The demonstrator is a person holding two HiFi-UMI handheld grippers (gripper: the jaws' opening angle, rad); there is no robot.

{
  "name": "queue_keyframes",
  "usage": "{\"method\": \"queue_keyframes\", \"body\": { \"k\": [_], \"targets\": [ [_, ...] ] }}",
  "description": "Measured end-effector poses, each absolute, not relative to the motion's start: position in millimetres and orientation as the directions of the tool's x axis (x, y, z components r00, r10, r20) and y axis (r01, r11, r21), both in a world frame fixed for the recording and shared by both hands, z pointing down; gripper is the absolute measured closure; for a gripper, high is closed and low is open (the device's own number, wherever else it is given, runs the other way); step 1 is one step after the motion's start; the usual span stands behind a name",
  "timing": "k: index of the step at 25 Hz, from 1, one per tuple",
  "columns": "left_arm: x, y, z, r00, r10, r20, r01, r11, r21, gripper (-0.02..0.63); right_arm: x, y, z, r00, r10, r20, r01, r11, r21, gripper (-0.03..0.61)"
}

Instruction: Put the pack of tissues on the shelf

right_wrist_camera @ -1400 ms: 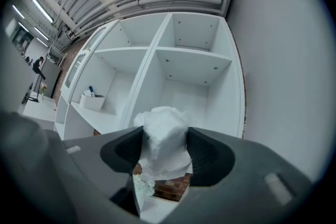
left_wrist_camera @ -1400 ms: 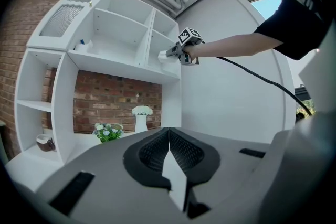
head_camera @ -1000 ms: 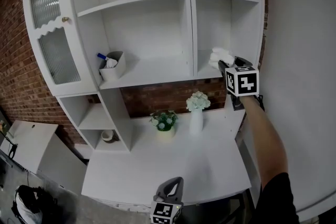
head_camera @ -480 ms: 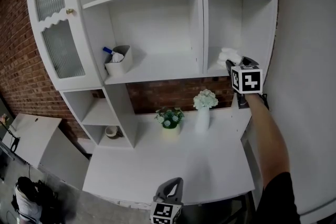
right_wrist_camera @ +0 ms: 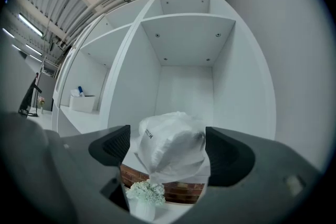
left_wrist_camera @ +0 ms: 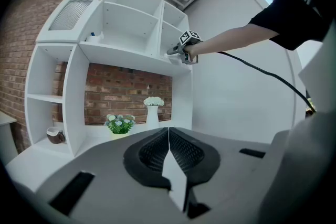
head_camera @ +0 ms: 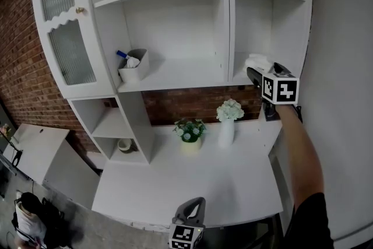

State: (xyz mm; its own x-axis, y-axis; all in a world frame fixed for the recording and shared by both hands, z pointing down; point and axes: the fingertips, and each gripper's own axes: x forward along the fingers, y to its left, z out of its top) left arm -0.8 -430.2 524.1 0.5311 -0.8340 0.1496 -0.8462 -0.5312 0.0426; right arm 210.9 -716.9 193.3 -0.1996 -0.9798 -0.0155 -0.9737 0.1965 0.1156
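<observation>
The right claw (head_camera: 254, 74) is held level at the open front of the shelf (head_camera: 239, 75). Its jaws have just been opening and now stand wide apart. The pack (right_wrist_camera: 173, 145), white and crumpled, sits on the shelf between them. The pads are beside it rather than pressing on it, and its tail hangs over the shelf's front edge just under the claw. Below this claw a vase (head_camera: 226, 131) of white flowers stands on the tabletop (head_camera: 192, 178). A flower pot (head_camera: 189, 132) is further to the claw's left. The left claw (left_wrist_camera: 169, 139) is well apart from all this, low over the near edge of the tabletop, with its jaws closed together and nothing in them.
</observation>
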Motion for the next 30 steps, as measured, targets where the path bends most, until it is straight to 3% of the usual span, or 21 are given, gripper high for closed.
{"method": "queue_keyframes", "body": {
  "k": [18,30],
  "targets": [
    [17,-415,513,0.549,-0.825,0.135,-0.834,-0.550,0.037,0.601,216,-659,190,-0.245,-0.963,-0.113,-0.969,0.238,0.070,0.138],
    [31,-392,488,0.569,-0.817,0.097,-0.821,-0.571,0.007,0.601,219,-590,229,-0.320,-0.946,-0.055,-0.945,0.314,0.085,0.140]
  ]
}}
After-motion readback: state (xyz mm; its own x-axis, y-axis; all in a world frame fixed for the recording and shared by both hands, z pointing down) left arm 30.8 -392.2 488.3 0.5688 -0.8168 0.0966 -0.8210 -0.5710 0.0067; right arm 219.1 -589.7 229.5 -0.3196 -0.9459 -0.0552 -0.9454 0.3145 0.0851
